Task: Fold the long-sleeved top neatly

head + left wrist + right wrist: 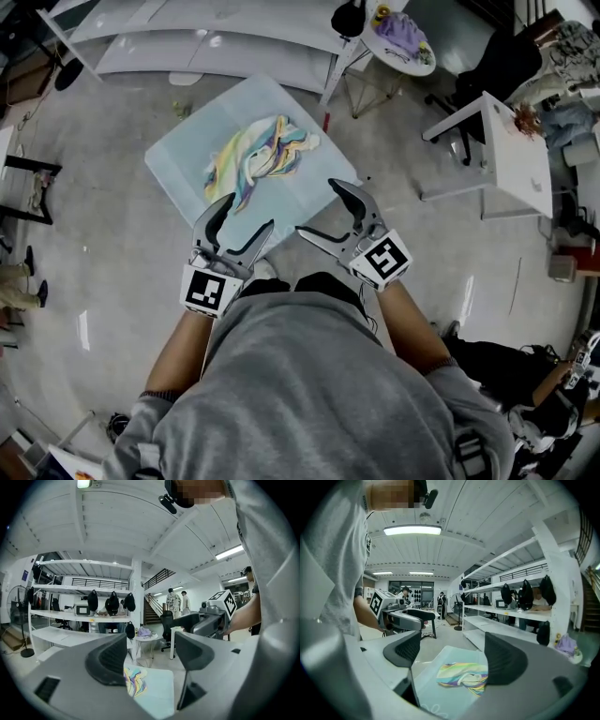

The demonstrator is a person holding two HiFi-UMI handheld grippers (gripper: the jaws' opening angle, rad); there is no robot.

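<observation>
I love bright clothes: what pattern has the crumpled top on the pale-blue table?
The crumpled top has swirly pastel rainbow streaks; head view shows it best.

The top (259, 159) is a crumpled, unfolded heap of swirling pastel colours: yellow, pink, blue, green and white. It lies bunched near the middle of a pale blue surface (183, 161), in the upper centre of the head view, stretching diagonally toward the upper right.
</observation>
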